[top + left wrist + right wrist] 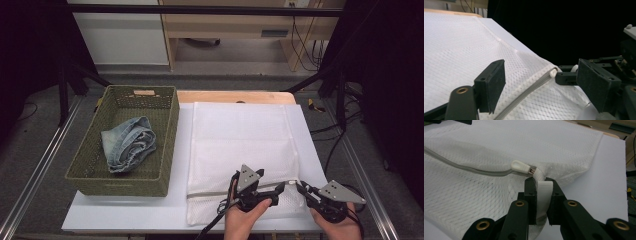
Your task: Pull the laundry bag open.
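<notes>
If my left gripper (541, 85) shuts short, it will catch mesh instead of the zipper pull (521, 166) and jam the slider — its jaws stand apart, nothing pressed. My right gripper (541, 185) clamps the white webbing tab (544, 195) of the mesh laundry bag (240, 135). The pull lies just beyond my right gripper's tips — ahead of my left's.

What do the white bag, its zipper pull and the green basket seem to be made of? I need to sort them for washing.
White bag: soft synthetic mesh, judging by its fine open weave and matte look. Zipper pull: smooth white piece, likely plastic or rubber, on a small metal slider. Green basket: woven-look olive walls, probably moulded plastic, though wicker cannot be ruled out.
</notes>
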The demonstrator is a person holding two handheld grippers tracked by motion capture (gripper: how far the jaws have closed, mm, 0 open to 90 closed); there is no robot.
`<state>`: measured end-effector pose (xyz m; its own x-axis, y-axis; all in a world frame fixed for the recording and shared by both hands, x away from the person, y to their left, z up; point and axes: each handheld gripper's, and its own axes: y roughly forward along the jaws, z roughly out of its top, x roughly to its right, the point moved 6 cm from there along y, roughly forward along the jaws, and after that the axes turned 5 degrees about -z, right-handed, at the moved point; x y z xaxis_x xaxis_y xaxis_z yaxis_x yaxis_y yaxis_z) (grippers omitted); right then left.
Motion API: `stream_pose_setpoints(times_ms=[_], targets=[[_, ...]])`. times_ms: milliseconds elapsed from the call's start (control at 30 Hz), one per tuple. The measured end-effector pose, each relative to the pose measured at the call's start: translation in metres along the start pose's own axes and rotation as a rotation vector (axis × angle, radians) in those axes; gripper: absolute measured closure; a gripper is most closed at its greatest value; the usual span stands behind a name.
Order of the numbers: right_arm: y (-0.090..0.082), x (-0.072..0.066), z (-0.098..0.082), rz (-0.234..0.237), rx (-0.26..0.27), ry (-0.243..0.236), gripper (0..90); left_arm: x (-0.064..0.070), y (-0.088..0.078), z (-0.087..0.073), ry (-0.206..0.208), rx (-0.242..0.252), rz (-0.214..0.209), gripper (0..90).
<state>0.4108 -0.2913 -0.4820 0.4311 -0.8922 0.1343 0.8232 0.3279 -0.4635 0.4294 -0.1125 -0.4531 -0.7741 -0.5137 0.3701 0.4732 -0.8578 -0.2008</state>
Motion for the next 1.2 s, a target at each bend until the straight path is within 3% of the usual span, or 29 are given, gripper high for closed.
stream_pose_setpoints(times_ms=[133,433,567,600,800,1200], targets=[[0.000,-0.001,0.000,0.018,0.002,0.008,80.9,0.001,0.001,0.000,-0.014,0.016,-0.025,32.0],[-0.001,-0.001,0.001,0.019,0.015,0.002,80.9,0.006,0.010,-0.007,-0.040,-0.001,-0.074,38.9],[-0.001,-0.002,0.002,0.027,0.022,0.007,80.9,0.006,0.015,-0.011,-0.081,-0.016,-0.100,46.7],[-0.001,-0.003,0.003,0.033,0.028,0.006,80.9,0.006,0.016,-0.012,-0.083,-0.023,-0.109,52.7],[-0.002,-0.005,0.004,0.040,0.034,0.002,80.9,0.008,0.028,-0.018,-0.084,-0.056,-0.107,61.6],[-0.001,-0.006,0.004,0.052,0.034,-0.002,80.9,0.009,0.038,-0.021,-0.118,-0.058,-0.129,74.8]])
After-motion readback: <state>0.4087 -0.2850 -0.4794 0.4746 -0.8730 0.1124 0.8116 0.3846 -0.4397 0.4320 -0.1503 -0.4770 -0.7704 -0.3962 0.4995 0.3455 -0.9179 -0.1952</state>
